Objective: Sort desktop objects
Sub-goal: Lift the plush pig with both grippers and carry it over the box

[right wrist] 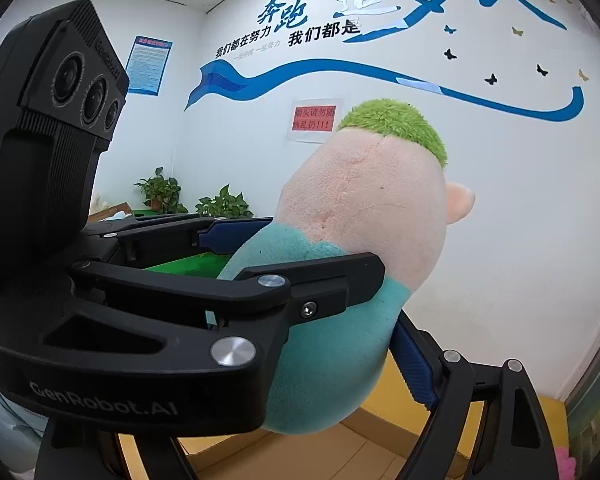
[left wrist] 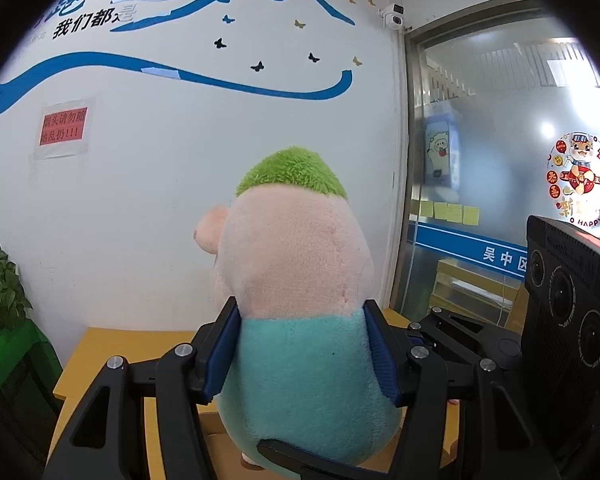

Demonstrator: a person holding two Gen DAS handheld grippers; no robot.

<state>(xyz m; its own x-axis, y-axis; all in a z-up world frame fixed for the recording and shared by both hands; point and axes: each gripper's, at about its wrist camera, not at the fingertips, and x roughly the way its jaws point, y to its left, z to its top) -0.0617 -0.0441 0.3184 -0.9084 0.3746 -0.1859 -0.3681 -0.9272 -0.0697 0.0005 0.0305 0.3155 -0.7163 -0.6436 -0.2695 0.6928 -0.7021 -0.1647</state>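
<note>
A plush toy (left wrist: 296,280) with green hair, a pink head and a teal body is held up in the air above a yellow table (left wrist: 100,356). My left gripper (left wrist: 300,344) is shut on its teal body, one blue pad on each side. My right gripper (left wrist: 440,344) shows at the right in the left wrist view. In the right wrist view the plush toy (right wrist: 356,240) sits between my right gripper's (right wrist: 332,344) fingers, with one blue pad (right wrist: 416,364) against its right side. The left gripper (right wrist: 300,252) crosses in front and hides my right gripper's other finger.
The yellow table (right wrist: 380,432) lies below. A white wall with blue lettering stands behind. Potted plants (right wrist: 224,204) and a green surface (right wrist: 188,264) are at the left. A glass door (left wrist: 500,160) is at the right.
</note>
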